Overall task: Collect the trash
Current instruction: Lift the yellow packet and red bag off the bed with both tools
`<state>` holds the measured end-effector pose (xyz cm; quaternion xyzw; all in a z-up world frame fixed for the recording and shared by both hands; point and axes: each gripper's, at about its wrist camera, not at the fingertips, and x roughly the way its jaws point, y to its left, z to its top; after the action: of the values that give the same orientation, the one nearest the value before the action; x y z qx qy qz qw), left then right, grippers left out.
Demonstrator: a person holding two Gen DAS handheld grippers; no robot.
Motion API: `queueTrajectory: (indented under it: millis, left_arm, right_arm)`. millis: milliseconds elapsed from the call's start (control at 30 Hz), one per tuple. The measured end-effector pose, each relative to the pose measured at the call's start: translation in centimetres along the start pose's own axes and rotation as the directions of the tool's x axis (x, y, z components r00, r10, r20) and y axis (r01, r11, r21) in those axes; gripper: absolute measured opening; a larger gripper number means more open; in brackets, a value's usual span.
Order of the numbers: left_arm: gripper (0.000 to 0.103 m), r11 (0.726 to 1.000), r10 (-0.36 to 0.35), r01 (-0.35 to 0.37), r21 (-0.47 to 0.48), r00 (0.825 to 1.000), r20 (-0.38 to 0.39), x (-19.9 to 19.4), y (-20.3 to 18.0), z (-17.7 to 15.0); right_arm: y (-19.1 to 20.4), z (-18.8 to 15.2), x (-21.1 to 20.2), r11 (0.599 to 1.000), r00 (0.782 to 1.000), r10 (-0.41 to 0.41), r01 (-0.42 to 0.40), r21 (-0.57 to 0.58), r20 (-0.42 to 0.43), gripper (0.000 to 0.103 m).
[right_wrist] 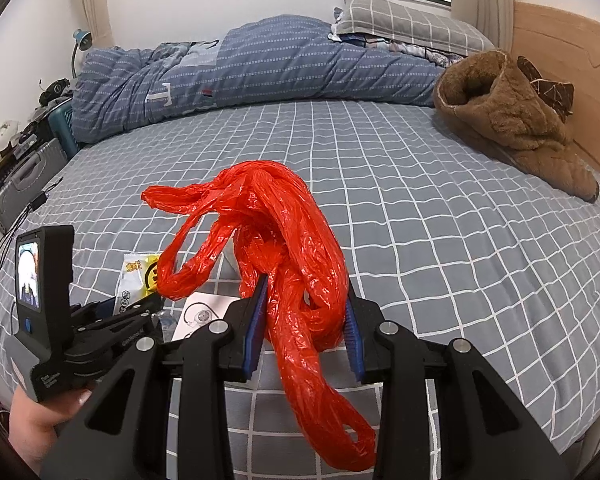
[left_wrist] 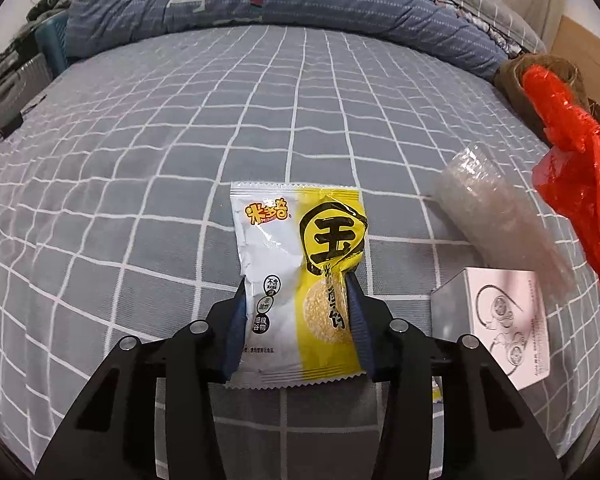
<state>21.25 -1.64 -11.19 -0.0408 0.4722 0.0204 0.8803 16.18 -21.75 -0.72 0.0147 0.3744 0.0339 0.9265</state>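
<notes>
Left claw (left_wrist: 296, 300) pinching snack packet (left_wrist: 296, 264); right claw (right_wrist: 306, 312) clamping red bag (right_wrist: 296, 256).

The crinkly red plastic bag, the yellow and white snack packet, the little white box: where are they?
Crinkly red plastic bag (right_wrist: 296, 264), right wrist view, its bunched middle.
Yellow and white snack packet (left_wrist: 296, 264), left wrist view, its front centre.
Little white box (left_wrist: 508, 320), left wrist view, its printed top.

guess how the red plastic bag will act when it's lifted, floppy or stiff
Probably floppy: the red plastic bag already droops in loose folds on both sides of the right gripper that pinches it. Likely very light, since the film looks thin and crinkled. Its glossy surface may be slippery, so it could slide out of a loose grip.
</notes>
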Motion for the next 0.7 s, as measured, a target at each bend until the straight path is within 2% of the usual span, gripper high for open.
queueTrajectory:
  millis: [333,700]
  left_arm:
    - [0.044,1.000,-0.025,0.025,0.015,0.999,0.043,-3.8,1.0,-0.1]
    - [0.044,0.998,-0.059,0.057,0.022,0.994,0.093,-9.2,3.5,-2.2]
  right_arm:
    - [0.9,0.3,-1.9,1.000,1.000,-0.006,0.007,-0.012,0.029,0.032]
    - [3.5,-0.5,-4.1,0.998,0.998,-0.006,0.010,-0.060,0.061,0.032]
